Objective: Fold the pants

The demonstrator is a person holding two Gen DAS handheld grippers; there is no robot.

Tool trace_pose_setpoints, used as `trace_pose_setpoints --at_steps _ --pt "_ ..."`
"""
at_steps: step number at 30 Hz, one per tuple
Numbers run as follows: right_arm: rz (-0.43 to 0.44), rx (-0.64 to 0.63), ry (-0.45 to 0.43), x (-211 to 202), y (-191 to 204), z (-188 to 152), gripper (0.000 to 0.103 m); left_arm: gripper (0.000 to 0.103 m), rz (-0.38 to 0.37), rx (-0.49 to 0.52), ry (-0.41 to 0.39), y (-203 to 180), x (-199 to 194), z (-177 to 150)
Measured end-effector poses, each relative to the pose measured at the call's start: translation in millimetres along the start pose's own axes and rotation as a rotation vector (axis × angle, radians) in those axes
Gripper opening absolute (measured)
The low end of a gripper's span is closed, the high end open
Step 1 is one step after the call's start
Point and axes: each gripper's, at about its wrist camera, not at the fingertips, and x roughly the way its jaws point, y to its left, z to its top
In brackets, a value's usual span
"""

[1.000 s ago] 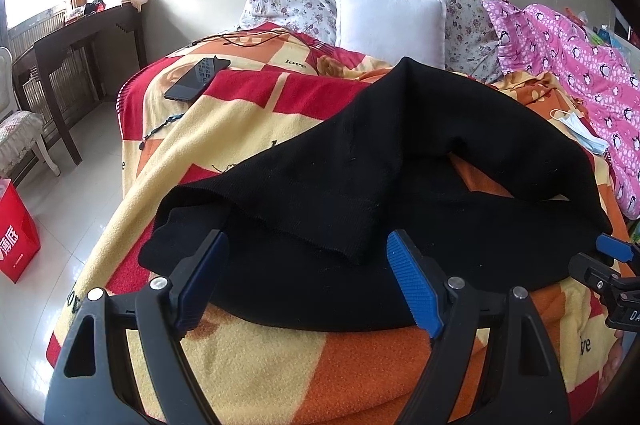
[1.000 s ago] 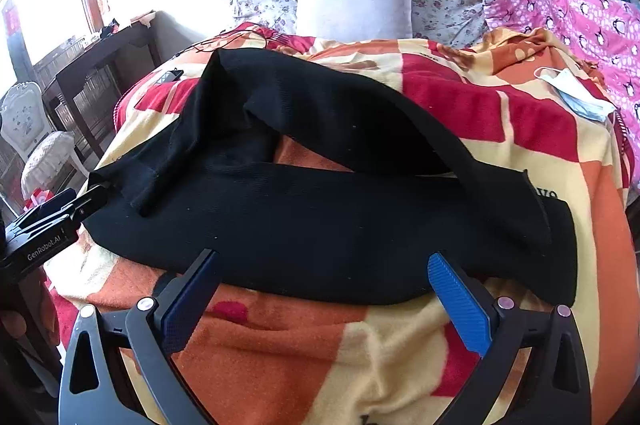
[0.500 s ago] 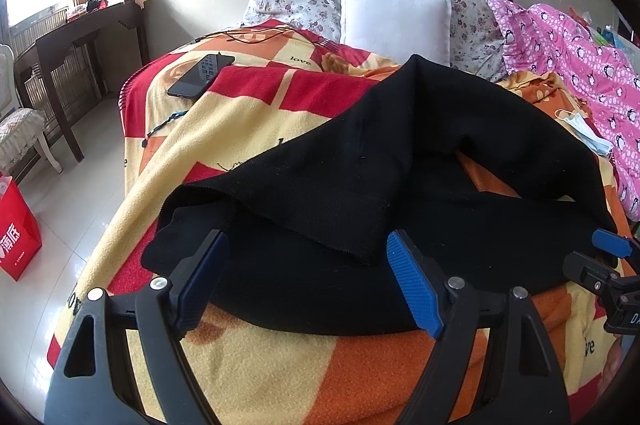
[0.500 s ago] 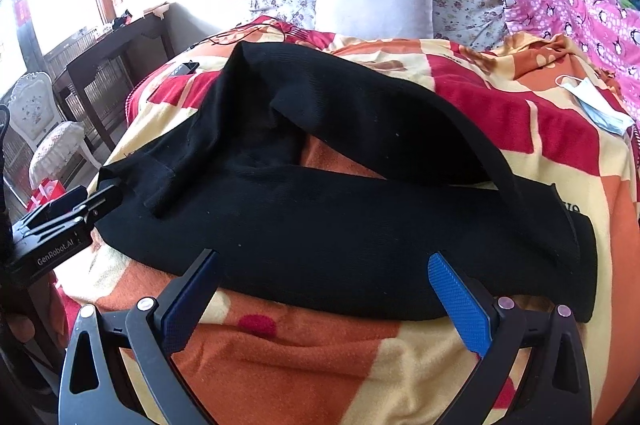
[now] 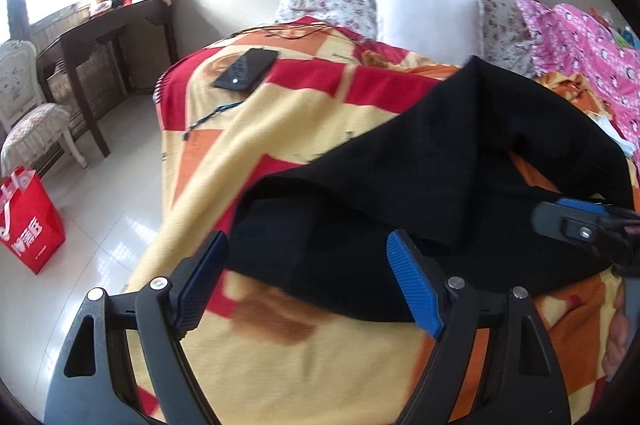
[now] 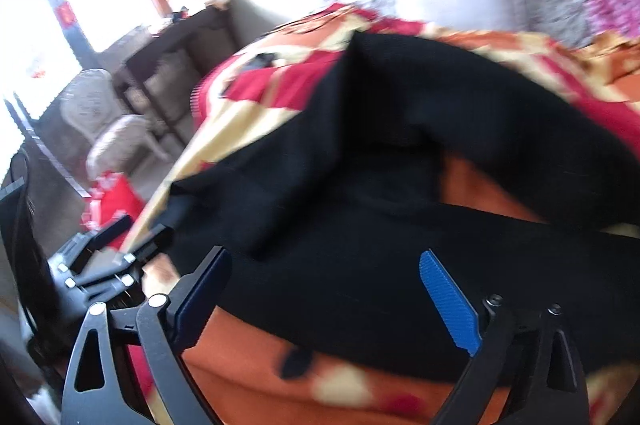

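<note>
Black pants (image 5: 420,185) lie spread on a red, yellow and orange blanket (image 5: 280,129) on the bed, one leg flopped loosely over the other. My left gripper (image 5: 308,265) is open and empty, its blue-padded fingers just above the near left edge of the pants. My right gripper (image 6: 324,277) is open and empty over the near edge of the pants (image 6: 400,225); this view is blurred. The right gripper also shows at the right edge of the left wrist view (image 5: 576,221), and the left gripper at the lower left of the right wrist view (image 6: 108,257).
A black phone (image 5: 246,69) and a cable (image 5: 212,117) lie on the blanket's far left. A white pillow (image 5: 428,17) and floral pillows sit at the headboard, a pink quilt (image 5: 592,57) on the right. A red bag (image 5: 30,221), chair (image 5: 28,121) and dark desk (image 5: 104,37) stand on the floor to the left.
Both grippers have swung left and closer to the pants' left end; the right wrist view is now motion-blurred. The pants lie as before. Both grippers stay open.
</note>
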Motion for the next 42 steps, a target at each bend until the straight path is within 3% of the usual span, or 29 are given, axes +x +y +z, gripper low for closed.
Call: trace_pose_setpoints --at_steps 2,4,6,7,9,12,21,29,31,32,33,37,42 --pt "0.040 0.007 0.036 22 7 8 0.088 0.082 0.009 -0.017 0.000 9 0 1" --pt "0.051 0.008 0.075 45 12 15 0.075 0.082 0.019 -0.034 -0.002 18 0 1" --pt "0.079 0.022 0.117 68 13 20 0.041 0.082 0.022 -0.046 -0.004 26 0 2" --pt "0.093 0.029 0.124 74 13 21 0.032 0.082 0.022 -0.051 -0.006 30 0 2" --pt "0.104 0.037 0.106 82 16 27 0.024 0.082 0.027 -0.059 -0.011 36 0 3" --pt "0.176 0.031 0.075 83 30 40 0.019 0.082 0.033 -0.070 -0.016 44 2 5" --pt "0.258 -0.050 0.006 111 94 100 0.016 0.082 0.059 -0.106 -0.004 64 17 10" --pt "0.263 0.028 0.095 165 91 87 0.020 0.082 0.077 -0.132 0.020 74 21 8" --pt "0.276 0.039 0.090 158 89 85 0.037 0.082 0.077 -0.129 0.018 72 21 8" --pt "0.277 0.029 0.086 149 90 84 0.055 0.082 0.074 -0.128 0.018 72 20 8" --pt "0.272 0.009 0.074 136 91 82 0.065 0.082 0.070 -0.129 0.018 71 19 9" --pt "0.244 -0.049 0.042 90 84 67 0.068 0.082 0.041 -0.137 0.010 66 15 12" --pt "0.134 -0.058 0.005 48 55 38 0.072 0.082 0.010 -0.135 0.010 56 14 17"
